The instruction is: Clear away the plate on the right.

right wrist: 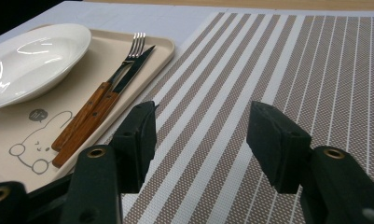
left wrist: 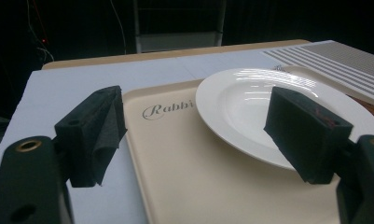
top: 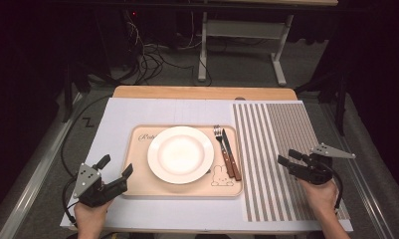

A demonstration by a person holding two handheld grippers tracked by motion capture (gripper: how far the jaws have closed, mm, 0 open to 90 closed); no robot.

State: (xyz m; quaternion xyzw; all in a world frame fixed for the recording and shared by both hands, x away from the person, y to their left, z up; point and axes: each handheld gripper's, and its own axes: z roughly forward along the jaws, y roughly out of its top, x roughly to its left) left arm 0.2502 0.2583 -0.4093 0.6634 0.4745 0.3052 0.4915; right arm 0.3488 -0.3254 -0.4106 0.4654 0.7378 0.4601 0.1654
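Dark room, white-covered surface [top: 117, 112]. Plate [top: 180, 154], fork [top: 220, 144] and knife [top: 231, 152] lie on the beige tray [top: 137, 186], apparently untouched. Left tool [top: 118, 174] spread at the tray's edge; right tool [top: 285, 158] spread, empty, above the striped mat [top: 276, 129]. All handling remains.
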